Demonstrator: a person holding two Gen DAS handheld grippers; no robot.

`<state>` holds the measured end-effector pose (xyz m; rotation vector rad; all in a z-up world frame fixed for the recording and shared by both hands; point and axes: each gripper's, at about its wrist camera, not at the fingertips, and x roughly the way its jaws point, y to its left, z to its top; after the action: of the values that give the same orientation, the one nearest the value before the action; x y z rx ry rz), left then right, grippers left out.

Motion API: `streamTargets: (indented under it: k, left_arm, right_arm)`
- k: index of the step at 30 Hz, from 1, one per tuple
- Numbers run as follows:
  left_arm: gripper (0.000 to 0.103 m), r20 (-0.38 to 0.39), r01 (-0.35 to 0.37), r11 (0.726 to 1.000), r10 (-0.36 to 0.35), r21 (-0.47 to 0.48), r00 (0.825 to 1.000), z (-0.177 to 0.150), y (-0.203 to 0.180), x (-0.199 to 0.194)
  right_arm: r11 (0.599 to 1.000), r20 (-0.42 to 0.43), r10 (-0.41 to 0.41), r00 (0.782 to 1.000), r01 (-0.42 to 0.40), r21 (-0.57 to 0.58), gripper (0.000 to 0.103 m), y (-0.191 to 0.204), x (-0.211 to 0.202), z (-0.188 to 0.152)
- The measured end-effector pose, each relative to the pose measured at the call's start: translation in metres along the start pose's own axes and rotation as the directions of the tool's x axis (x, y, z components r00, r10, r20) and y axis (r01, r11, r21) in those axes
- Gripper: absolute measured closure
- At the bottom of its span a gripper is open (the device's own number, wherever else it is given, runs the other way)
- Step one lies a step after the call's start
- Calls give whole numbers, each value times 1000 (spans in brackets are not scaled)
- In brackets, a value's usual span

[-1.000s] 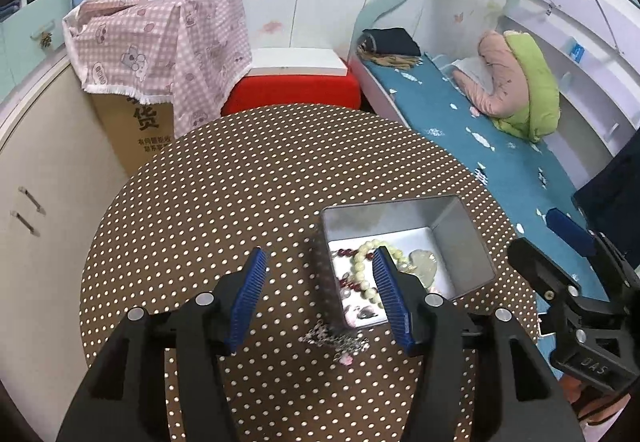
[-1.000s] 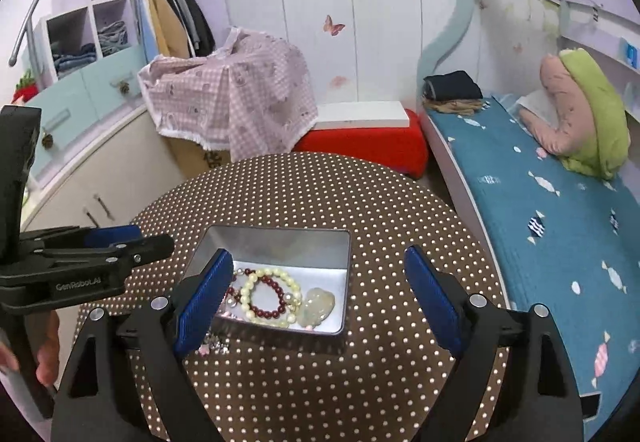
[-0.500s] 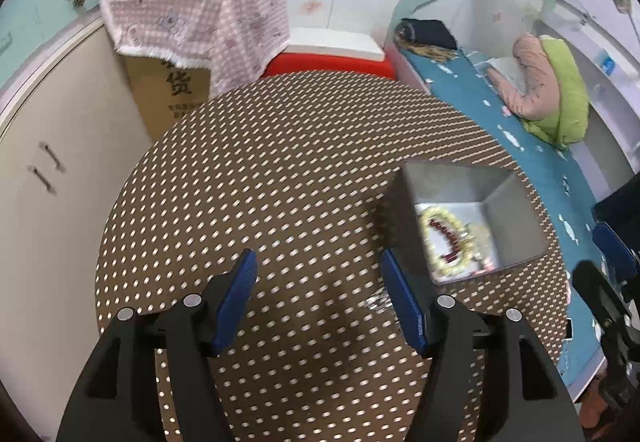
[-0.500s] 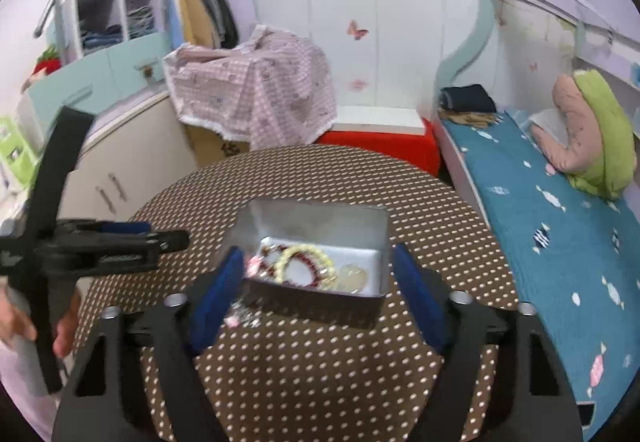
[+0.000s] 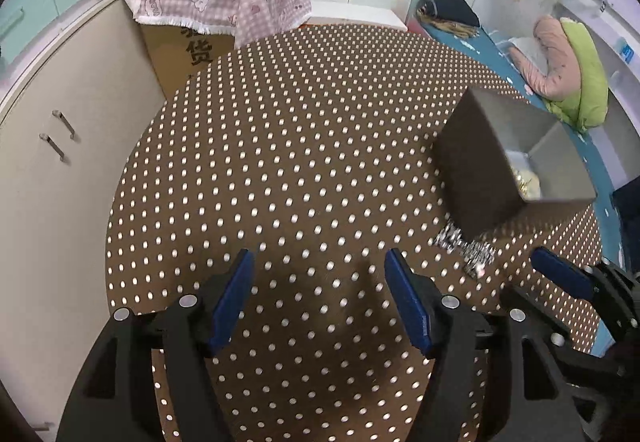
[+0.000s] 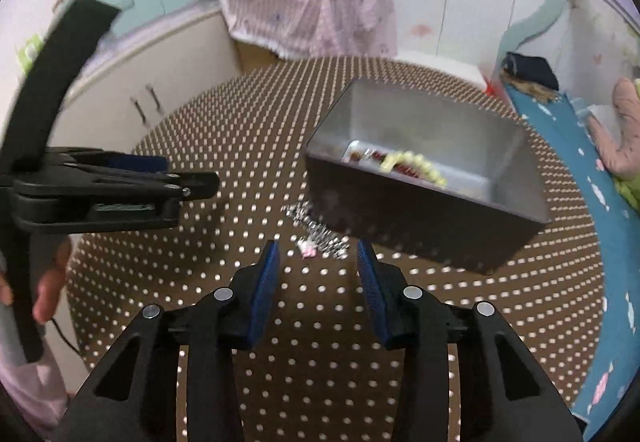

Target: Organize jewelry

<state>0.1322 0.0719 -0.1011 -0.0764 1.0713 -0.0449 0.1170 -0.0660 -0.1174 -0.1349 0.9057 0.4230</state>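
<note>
Beside the metal box (image 6: 424, 202) on the dotted counter (image 6: 248, 146) lies a silver chain (image 6: 316, 232). The right gripper (image 6: 318, 262) has just been closing, nothing between its jaws; the left gripper (image 5: 320, 282) is open and empty.

My left gripper (image 5: 320, 282) hangs wide open over bare polka-dot table (image 5: 280, 162), with the metal tin (image 5: 500, 170) at 2 o'clock and a silvery chain (image 5: 468, 248) at its corner.
</note>
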Motion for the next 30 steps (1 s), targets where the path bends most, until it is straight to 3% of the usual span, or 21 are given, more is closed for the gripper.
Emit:
streamTargets:
  k: [9,13,25,27,30]
  left_arm:
    - [37,-32,17,1000,-17,-14,999,-12,8,8]
    - [37,-30,19,1000,-19,-13,999,-11,6,8]
    - [37,-36,67,997,-66,28,997,-2,-26,11]
    - [28,-38,72,997,-71,41,997,1,-36,12]
    - [25,-28,98,992,-96,81,995,2,-53,14]
  right_arm:
    - [1000,-52,-9,999,9,-9,66,7,32,-1]
    - [1000,-49,6,999,-6,1,90,3,36,1]
    - [998,-3,0,1000,1,69,91,-16,3,-15]
    - [995,6,-15,1000,15,99,91,-27,-5,-19]
    - [989,13,-35,999,32,143,91,-44,-13,-25]
